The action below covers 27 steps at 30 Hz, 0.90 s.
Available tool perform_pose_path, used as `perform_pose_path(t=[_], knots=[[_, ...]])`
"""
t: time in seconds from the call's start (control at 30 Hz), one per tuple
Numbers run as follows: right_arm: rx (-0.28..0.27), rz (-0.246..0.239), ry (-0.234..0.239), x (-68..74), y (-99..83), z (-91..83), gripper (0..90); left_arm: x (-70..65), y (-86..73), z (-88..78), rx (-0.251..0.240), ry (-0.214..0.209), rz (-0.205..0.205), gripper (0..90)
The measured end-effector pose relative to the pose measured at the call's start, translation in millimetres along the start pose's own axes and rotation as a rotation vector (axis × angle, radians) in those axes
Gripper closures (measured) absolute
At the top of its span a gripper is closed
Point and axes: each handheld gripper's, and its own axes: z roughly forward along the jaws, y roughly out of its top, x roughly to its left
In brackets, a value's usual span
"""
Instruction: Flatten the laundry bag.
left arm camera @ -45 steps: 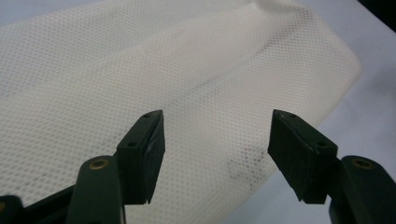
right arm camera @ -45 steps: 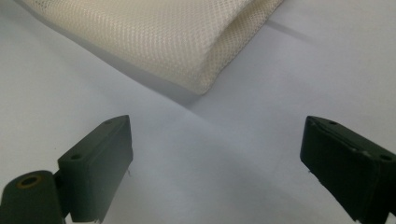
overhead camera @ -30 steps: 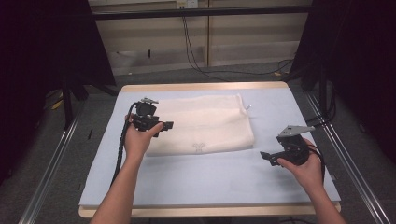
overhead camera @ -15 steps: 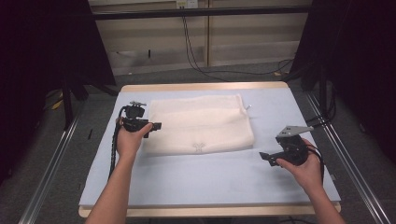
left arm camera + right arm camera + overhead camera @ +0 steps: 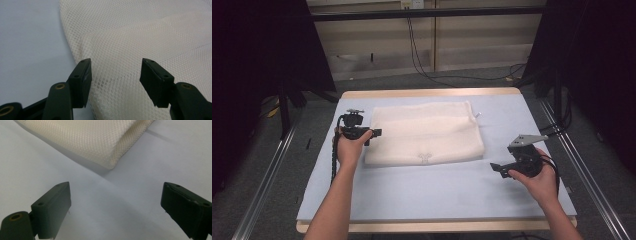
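A cream mesh bag [image 5: 427, 132] lies folded flat on the pale blue mat [image 5: 432, 195]. My left gripper [image 5: 374, 133] hovers at the bag's left edge and points right along it. In the left gripper view its jaws [image 5: 115, 75] stand partly apart over the mesh [image 5: 140, 32]. They have just been closing, and the pads press on nothing. My right gripper [image 5: 495, 168] rests low on the mat, to the right of the bag's near right corner. Its jaws [image 5: 115, 205] are wide open, with the bag's corner [image 5: 87, 137] lying well ahead of them.
The mat covers a wooden table whose edge [image 5: 432, 227] runs along the front. Metal rails [image 5: 262, 185] flank both sides. Cables [image 5: 422, 55] hang against the back wall. Bare mat stretches in front of the bag.
My left hand has carried its gripper leftward and lower, from above the bag's left part to its left edge. The right hand has stayed still.
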Motion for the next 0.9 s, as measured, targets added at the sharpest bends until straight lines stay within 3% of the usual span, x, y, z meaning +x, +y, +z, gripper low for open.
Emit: perform_pose_path(t=[0.13, 0.17, 0.23, 0.37, 0.4, 0.43, 0.47, 0.67, 0.73, 0.77, 0.8, 0.83, 0.87, 0.9], knots=[[0.005, 0.002, -0.001, -0.2, -0.4, 0.1, 8.8, 3.4, -1.4, 3.8, -0.005, 0.000, -0.020, 47.5], [0.006, 0.003, -0.001, -0.2, -0.5, 0.2, 8.8, 3.1, -2.4, 5.6, -0.031, -0.017, -0.052, 50.1], [0.007, 0.004, 0.000, -0.5, -0.3, 0.5, 8.8, 3.3, -3.0, 6.7, -0.037, -0.039, -0.071, 58.2], [0.007, 0.000, 0.005, 0.0, -0.4, 1.3, 8.8, 2.5, -3.3, 7.2, -0.016, -0.063, -0.069, 68.0], [0.006, -0.006, 0.006, -0.1, -0.4, 1.6, 8.8, 1.3, -2.9, 6.7, -0.008, -0.072, -0.074, 73.5], [0.008, -0.006, 0.008, 0.2, -0.3, 1.5, 8.8, -0.5, -1.8, 5.1, -0.006, -0.080, -0.095, 85.9], [0.008, -0.006, 0.008, 0.2, -0.3, 1.5, 8.8, -0.5, -1.8, 5.1, -0.006, -0.080, -0.095, 88.0], [0.007, -0.006, 0.007, 0.1, -0.3, 1.5, 8.9, -7.8, 0.1, -0.5, -0.011, -0.100, -0.086, 90.0], [0.005, -0.014, 0.005, 0.2, -0.1, 2.2, 8.8, -7.9, -0.2, -1.6, -0.011, -0.098, -0.100, 90.0], [0.009, -0.012, 0.007, 1.3, 0.1, 1.9, 8.9, -5.4, 0.0, -3.9, -0.020, -0.074, -0.095, 90.0], [0.009, -0.012, 0.007, 1.3, 0.1, 1.9, 8.9, -5.4, 0.0, -3.9, -0.020, -0.074, -0.095, 86.8], [0.004, -0.016, 0.008, 0.9, 0.2, 2.0, 8.9, -2.3, 0.8, -6.8, -0.042, -0.034, -0.085, 77.9], [0.004, -0.016, 0.008, 0.9, 0.2, 2.0, 8.9, -2.3, 0.8, -6.8, -0.042, -0.034, -0.085, 75.6], [0.004, -0.017, 0.006, 0.7, 0.1, 2.0, 8.9, -1.0, 2.2, -9.0, -0.074, -0.008, -0.087, 70.6]])
